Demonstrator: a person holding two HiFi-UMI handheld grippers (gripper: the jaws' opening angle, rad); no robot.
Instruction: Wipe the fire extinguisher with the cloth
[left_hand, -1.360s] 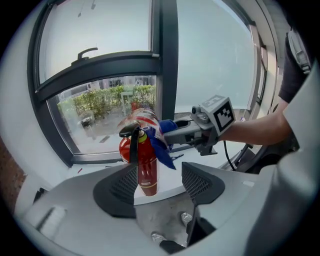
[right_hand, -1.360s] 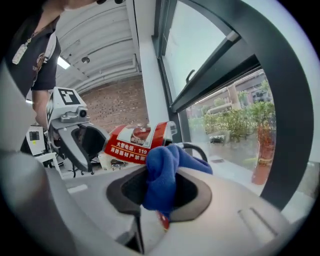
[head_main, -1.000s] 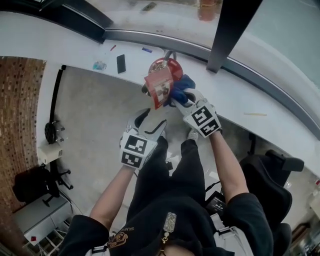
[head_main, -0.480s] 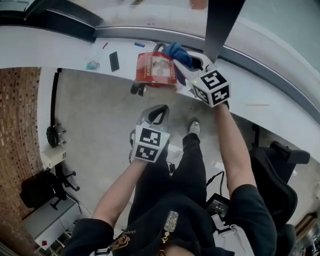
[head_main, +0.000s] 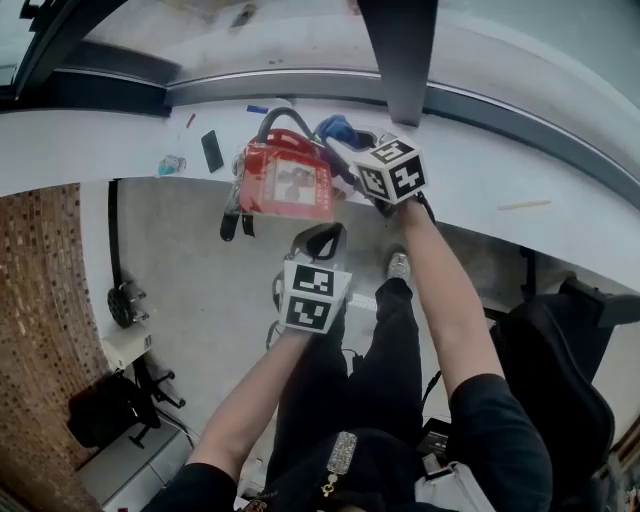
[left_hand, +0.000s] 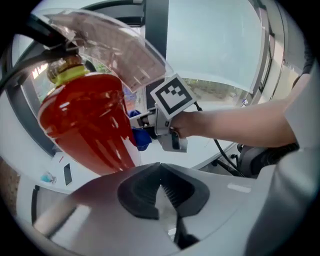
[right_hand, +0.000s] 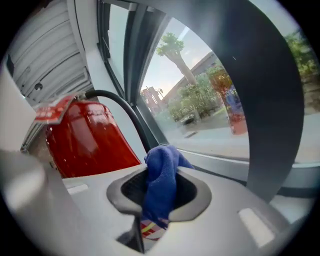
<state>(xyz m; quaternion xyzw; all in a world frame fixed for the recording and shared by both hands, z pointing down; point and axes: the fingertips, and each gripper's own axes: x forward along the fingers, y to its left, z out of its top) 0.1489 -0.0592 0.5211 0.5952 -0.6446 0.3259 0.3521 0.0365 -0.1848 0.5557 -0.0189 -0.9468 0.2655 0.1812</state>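
Observation:
The red fire extinguisher with its black hose and a plastic-covered tag is at the front edge of the white ledge. My right gripper is just to its right, shut on a blue cloth. In the right gripper view the blue cloth bunches up between the jaws, with the extinguisher to the left of it. My left gripper hangs below the extinguisher, shut and empty. In the left gripper view its jaws meet with nothing between them, and the extinguisher looms above.
A black phone, a small wrapper and a pencil lie on the ledge. A dark window post rises behind the right gripper. A brick wall stands at the left and a black chair at the right.
My left gripper has dropped away from the extinguisher and its jaws have closed on nothing. The right gripper has carried the cloth along the extinguisher's right side towards the window.

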